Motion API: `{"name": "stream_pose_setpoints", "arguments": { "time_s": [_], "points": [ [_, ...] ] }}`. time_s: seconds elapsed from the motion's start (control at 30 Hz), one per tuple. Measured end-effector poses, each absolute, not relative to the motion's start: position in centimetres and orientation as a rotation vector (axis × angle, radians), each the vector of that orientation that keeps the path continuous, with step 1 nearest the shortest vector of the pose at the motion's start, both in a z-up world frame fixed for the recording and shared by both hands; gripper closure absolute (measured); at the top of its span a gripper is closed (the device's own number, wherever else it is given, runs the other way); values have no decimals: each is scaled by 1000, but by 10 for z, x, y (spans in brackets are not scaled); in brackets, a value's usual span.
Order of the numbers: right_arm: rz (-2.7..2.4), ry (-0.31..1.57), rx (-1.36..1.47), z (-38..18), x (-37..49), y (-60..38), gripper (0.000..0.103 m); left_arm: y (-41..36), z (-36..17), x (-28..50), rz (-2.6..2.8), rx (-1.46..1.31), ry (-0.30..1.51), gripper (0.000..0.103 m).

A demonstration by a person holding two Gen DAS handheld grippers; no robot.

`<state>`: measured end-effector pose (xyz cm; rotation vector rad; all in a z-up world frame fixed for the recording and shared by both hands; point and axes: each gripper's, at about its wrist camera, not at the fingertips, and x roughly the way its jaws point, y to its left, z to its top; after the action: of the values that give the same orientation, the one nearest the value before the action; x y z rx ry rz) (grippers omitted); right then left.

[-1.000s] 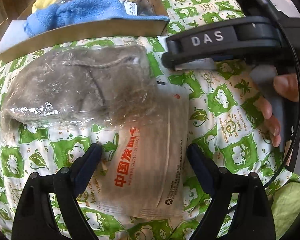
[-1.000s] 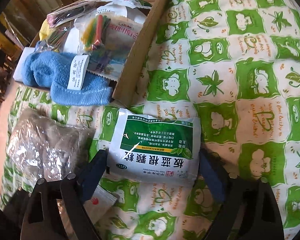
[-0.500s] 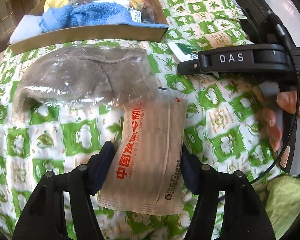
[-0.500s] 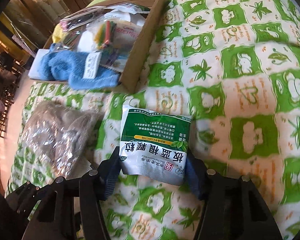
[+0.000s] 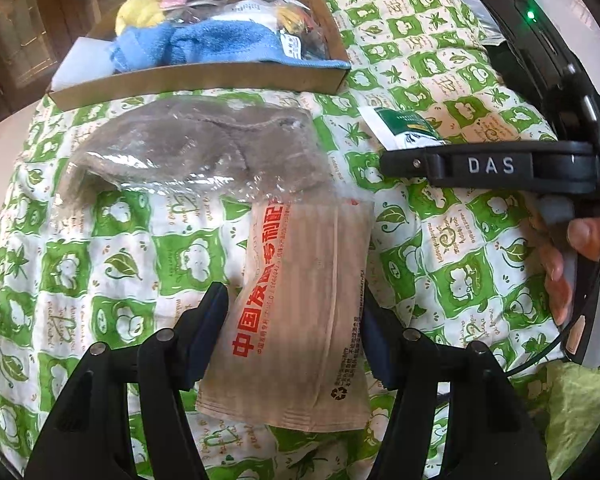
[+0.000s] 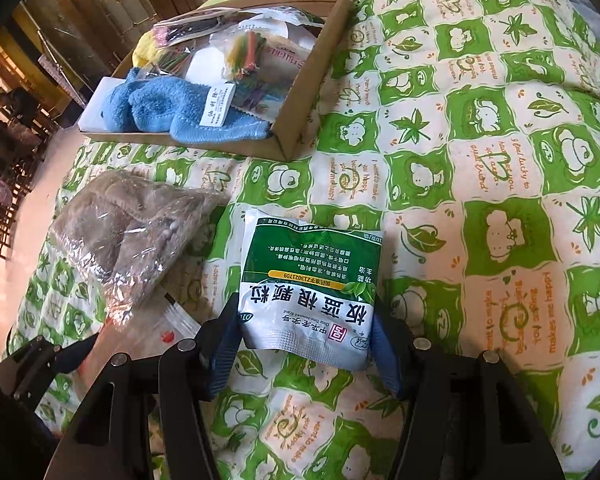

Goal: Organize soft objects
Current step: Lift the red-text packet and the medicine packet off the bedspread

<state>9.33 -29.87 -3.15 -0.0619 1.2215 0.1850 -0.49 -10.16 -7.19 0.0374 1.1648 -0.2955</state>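
Note:
My left gripper (image 5: 294, 332) is shut on a translucent brown packet with red characters (image 5: 300, 312), lifted off the quilt. My right gripper (image 6: 302, 344) is shut on a green-and-white sachet (image 6: 308, 280), also lifted. That sachet's corner shows in the left wrist view (image 5: 404, 128) beside the right gripper's black body (image 5: 496, 168). A grey plush item in a clear bag (image 5: 196, 148) lies on the quilt before the cardboard tray (image 5: 204, 80); it also shows in the right wrist view (image 6: 132, 232). The tray (image 6: 300, 120) holds a blue towel (image 6: 180, 108) and other bagged items.
A green-and-white patterned quilt (image 6: 480, 160) covers the bed. The tray sits at its far edge, with a blue towel (image 5: 204, 48) hanging over the tray's front wall. Dark wooden furniture (image 6: 40, 60) stands beyond the bed on the left.
Both grippers closed on their packets and lifted them up and back from the quilt. The grey plush bag and tray stayed in place.

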Motion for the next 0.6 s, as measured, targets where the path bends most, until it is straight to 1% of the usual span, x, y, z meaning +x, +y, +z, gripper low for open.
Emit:
{"name": "stream_pose_setpoints", "arguments": {
  "time_s": [0.33, 0.6],
  "points": [
    [203, 1212, -72, -23, 80, -296, 45, -105, -58, -14, -275, 48, 1151, 41],
    [222, 1210, -71, -17, 69, -293, 45, -98, -43, -19, -282, -12, 1134, 41]
  ]
}}
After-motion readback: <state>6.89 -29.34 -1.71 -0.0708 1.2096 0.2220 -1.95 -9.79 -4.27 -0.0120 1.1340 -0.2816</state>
